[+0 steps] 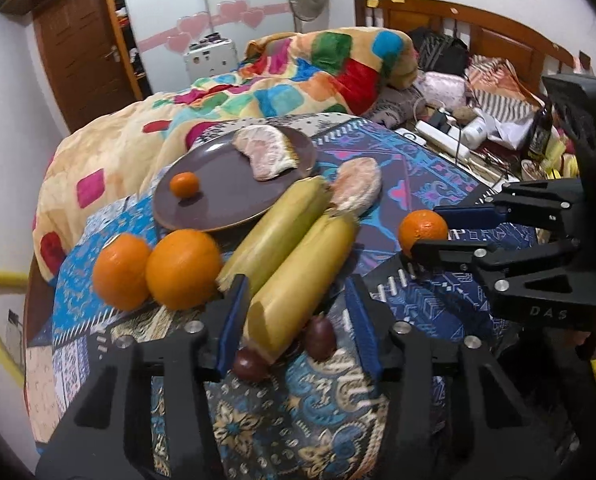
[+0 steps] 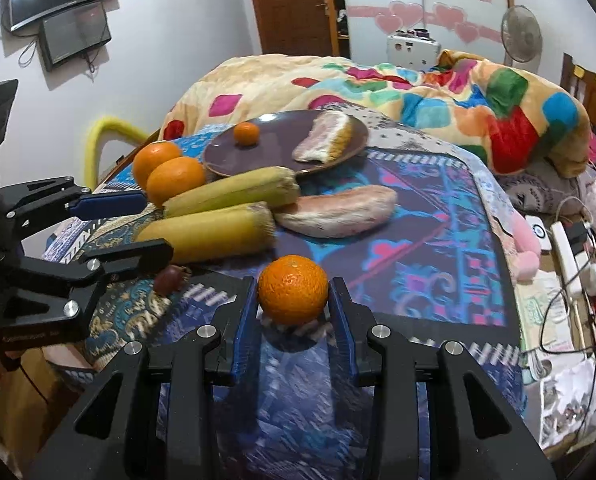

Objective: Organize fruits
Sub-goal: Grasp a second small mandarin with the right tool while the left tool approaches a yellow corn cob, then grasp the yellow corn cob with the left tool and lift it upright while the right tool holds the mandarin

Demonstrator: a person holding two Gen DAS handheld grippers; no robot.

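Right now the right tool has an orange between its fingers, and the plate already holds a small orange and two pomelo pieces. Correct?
Not quite. The plate holds the small orange and only one pomelo piece; the second piece lies on the cloth beside the corn, as the right wrist view shows. The right tool does have an orange between its fingers.

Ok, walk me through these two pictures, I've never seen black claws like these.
The claws are two-finger grippers, hand-held by a person, each carrying its own camera. The left wrist view looks along the left gripper, which is open around the end of a corn cob, not yet squeezing it. The right wrist view looks along the right gripper, with an orange between its blue pads; whether it is squeezed is unclear. All this lies on a patterned cloth over a bed. Also there: a second corn cob, two more oranges, a pomelo piece, and a plate with a small tangerine and another pomelo piece.
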